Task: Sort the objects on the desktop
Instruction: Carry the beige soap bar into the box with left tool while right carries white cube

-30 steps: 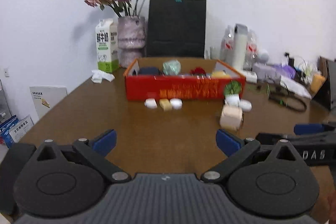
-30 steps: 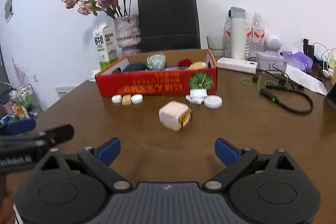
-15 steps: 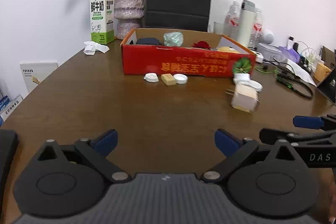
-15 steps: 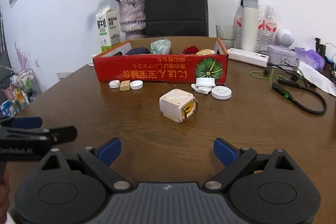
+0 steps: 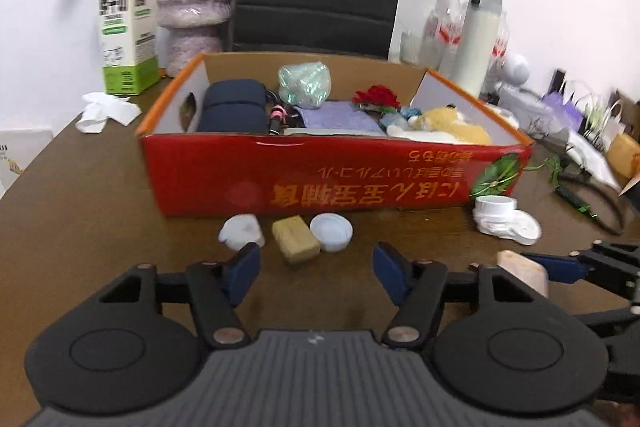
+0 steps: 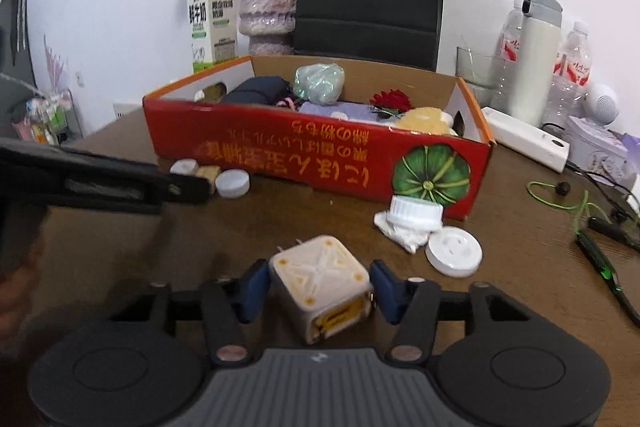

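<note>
We close our right gripper (image 6: 318, 285) around the cube-shaped plug adapter (image 6: 320, 281) on the table at its 6 o'clock, pads flanking it, while our left gripper (image 5: 316, 273), closing with nothing yet gripped, lines up the tan eraser-like block (image 5: 295, 238) at 12 o'clock, for the red box (image 5: 340, 175).

Bright even light; motion blur; fisheye-warped edges.

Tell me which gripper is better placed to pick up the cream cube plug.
Right. The right gripper already has the cube plug between its closing fingers; the left gripper faces the tan block.
</note>
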Available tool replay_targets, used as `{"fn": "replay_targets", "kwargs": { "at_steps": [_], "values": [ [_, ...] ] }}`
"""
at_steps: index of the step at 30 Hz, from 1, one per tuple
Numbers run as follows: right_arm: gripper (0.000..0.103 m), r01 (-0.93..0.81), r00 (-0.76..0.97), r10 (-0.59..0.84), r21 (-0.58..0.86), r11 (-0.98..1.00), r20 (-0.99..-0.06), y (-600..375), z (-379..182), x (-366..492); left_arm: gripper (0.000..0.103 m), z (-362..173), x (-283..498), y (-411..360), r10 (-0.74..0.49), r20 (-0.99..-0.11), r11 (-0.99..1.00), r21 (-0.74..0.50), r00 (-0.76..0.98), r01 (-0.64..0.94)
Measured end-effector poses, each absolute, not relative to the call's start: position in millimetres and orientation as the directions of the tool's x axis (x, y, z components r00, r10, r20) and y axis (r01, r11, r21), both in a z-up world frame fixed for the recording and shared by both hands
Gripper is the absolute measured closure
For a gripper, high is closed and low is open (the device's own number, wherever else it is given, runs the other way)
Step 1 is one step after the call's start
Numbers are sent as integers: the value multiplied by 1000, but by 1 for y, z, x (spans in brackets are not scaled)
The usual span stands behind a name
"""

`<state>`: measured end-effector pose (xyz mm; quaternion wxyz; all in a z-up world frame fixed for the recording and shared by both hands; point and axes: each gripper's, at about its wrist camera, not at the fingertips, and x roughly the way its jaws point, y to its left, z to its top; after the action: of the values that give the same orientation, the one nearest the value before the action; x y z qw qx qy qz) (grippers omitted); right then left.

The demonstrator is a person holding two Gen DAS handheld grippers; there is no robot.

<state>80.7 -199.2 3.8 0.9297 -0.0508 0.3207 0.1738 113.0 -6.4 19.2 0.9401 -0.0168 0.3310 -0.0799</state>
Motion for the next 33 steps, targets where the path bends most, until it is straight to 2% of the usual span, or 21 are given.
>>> {"fn": "replay_targets", "kwargs": {
  "at_steps": [2,4,6,12,18,22,24,33],
  "values": [
    [54,-353,736,299,33,935,-607,-201,1,86,45,14,126,-8,-155,-632,988,-93,760,125],
    [59,-350,733,306,48,935,-608,-204,-2,89,56,9,132,-6,-151,-635,988,-114,758,101],
    [63,-346,735,306,54,937,-605,-206,-5,89,61,5,133,-3,-143,-625,989,-116,767,90],
    [63,-361,732,323,60,931,-600,-206,-6,86,65,5,131,6,-134,-623,990,-126,770,71],
    [57,-361,729,331,74,929,-599,-206,-5,87,76,3,136,-4,-100,-622,995,-86,777,59],
    [59,-357,730,332,81,930,-597,-208,-5,87,77,3,131,-5,-102,-621,994,-93,777,55],
    [64,-351,731,334,92,932,-595,-210,-5,87,78,5,123,-4,-117,-626,992,-116,771,56],
    [65,-357,746,298,21,934,-596,-201,-5,83,78,17,55,-8,-121,-603,993,-78,788,93]
  ]
}}
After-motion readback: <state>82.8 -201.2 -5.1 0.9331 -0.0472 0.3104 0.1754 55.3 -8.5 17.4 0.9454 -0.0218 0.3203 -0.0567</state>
